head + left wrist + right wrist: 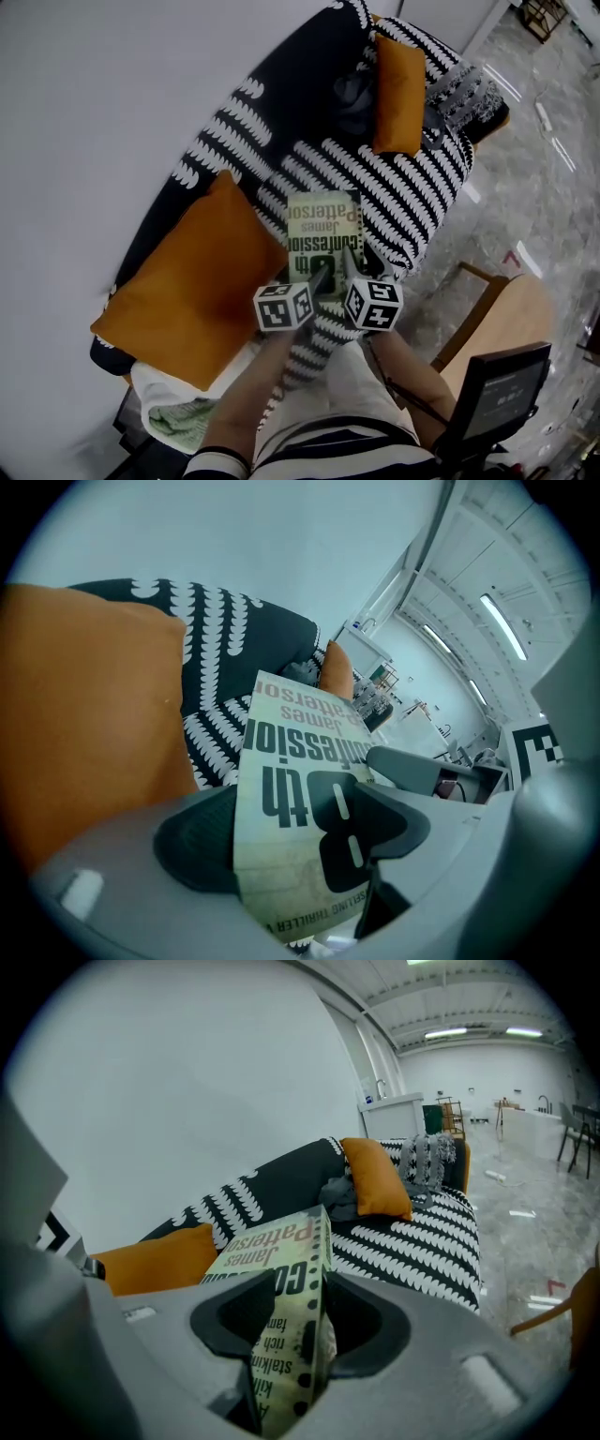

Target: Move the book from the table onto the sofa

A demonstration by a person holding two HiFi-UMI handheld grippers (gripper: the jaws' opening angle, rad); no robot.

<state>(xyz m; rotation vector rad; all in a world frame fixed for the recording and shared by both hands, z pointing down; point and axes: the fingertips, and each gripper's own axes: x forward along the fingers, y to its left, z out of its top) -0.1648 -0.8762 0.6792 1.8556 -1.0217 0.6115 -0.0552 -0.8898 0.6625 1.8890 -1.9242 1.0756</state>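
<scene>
Book point(323, 234), "James Patterson 8th Confession", in grip of left tongs point(309, 841) and right tongs point(298, 1327), over sofa point(417, 183).

Person's hand-held rig & clothing

L gripper point(300, 841) & R gripper point(298, 1326): pale grey moulded shells, dark pads point(192, 841) w/ fine ribbing; each has 1 white cube point(283, 307) w/ black square markers. Striped top point(323, 448), dark/white, w/ banded cuff point(220, 459); thin dark cable point(405, 392) by R arm.
</scene>
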